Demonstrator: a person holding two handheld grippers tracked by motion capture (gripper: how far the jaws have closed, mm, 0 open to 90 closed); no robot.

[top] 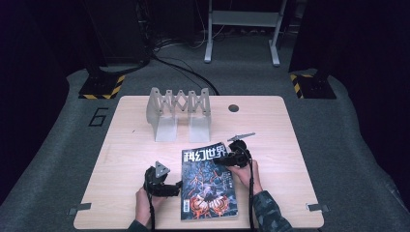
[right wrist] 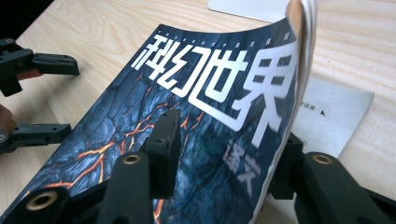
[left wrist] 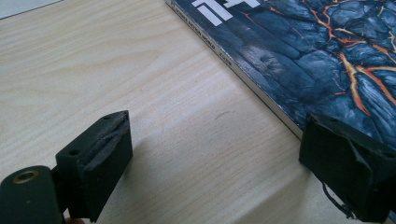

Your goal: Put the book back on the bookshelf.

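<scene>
- The magazine (top: 209, 182) lies on the desk (top: 125, 145), near us, between our hands.
- Our right tongs (right wrist: 224, 154) pinch its top corner and bend it up.
- Our left tongs (left wrist: 212, 163) are wide open, holding nothing, beside its spine.
- We think the cover may tear or slip out if we pull hard.

High view: fixed, above and behind both hands, facing forward and down on the whole pale wooden bench (top: 135, 145). Left gripper view: very close, low over the wood, the dark lava-patterned glossy magazine (left wrist: 327, 56) ahead-right of its left hand-held gripper (left wrist: 215, 163). Right gripper view: equally close, facing that cover between its jaws. All three share the magazine.
</scene>
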